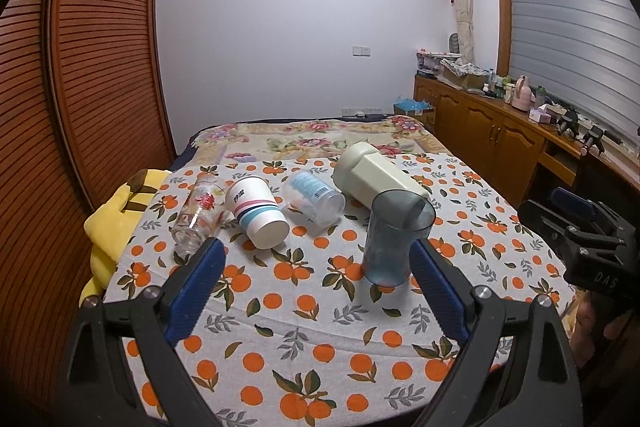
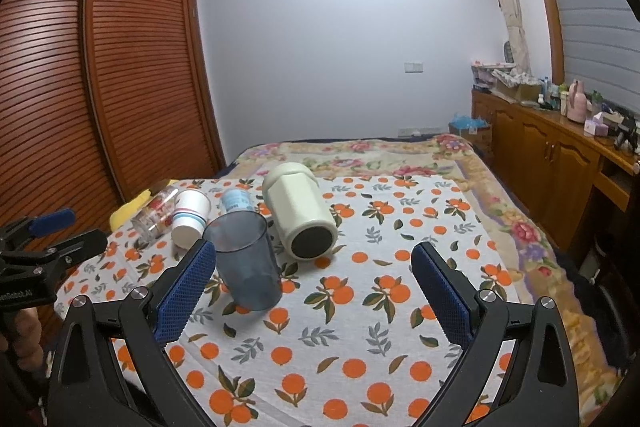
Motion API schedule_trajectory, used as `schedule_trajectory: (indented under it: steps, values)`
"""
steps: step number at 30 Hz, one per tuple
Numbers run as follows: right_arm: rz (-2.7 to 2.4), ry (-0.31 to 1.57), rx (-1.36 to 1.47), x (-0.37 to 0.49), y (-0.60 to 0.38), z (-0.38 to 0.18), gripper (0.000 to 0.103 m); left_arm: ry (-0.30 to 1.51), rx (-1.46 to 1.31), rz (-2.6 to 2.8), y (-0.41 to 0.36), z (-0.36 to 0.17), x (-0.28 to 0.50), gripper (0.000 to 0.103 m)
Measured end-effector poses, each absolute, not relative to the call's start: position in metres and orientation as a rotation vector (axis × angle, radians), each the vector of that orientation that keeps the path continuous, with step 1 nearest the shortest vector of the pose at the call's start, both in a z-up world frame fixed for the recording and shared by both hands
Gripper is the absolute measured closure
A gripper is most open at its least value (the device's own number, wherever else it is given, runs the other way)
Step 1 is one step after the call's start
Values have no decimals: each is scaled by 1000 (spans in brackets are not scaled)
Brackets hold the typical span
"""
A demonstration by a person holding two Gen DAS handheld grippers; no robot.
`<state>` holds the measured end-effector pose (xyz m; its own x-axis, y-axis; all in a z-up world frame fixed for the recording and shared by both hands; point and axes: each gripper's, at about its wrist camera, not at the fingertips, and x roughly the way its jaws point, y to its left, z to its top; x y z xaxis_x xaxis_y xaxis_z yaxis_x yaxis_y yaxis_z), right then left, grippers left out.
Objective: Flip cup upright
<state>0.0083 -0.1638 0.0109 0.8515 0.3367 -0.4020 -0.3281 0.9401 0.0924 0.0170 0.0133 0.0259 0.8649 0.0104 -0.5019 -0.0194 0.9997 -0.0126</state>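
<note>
A smoky blue translucent cup point(image 1: 394, 239) stands upright on the orange-print cloth point(image 1: 304, 311), open end up. It also shows in the right wrist view point(image 2: 248, 263). Behind it several cups lie on their sides: a cream tumbler point(image 1: 374, 175), a clear plastic cup point(image 1: 314, 197), a striped paper cup point(image 1: 256, 211) and a printed glass point(image 1: 198, 213). My left gripper point(image 1: 316, 267) is open and empty, its right finger point(image 1: 434, 281) just beside the blue cup. My right gripper point(image 2: 316, 271) is open and empty, its left finger point(image 2: 188, 287) just left of the blue cup.
A yellow plush toy point(image 1: 110, 227) lies at the cloth's left edge. A louvred wooden wardrobe point(image 1: 80, 67) stands to the left. A wooden sideboard point(image 1: 500, 131) with clutter runs along the right. The floral bedspread point(image 1: 312, 139) extends behind the cloth.
</note>
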Motion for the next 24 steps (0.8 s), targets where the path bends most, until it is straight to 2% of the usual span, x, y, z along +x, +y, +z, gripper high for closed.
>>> schedule_trajectory:
  steps: [24]
  values:
    - [347,430,17,7,-163,12,3,509,-14,20,11,33,11,9]
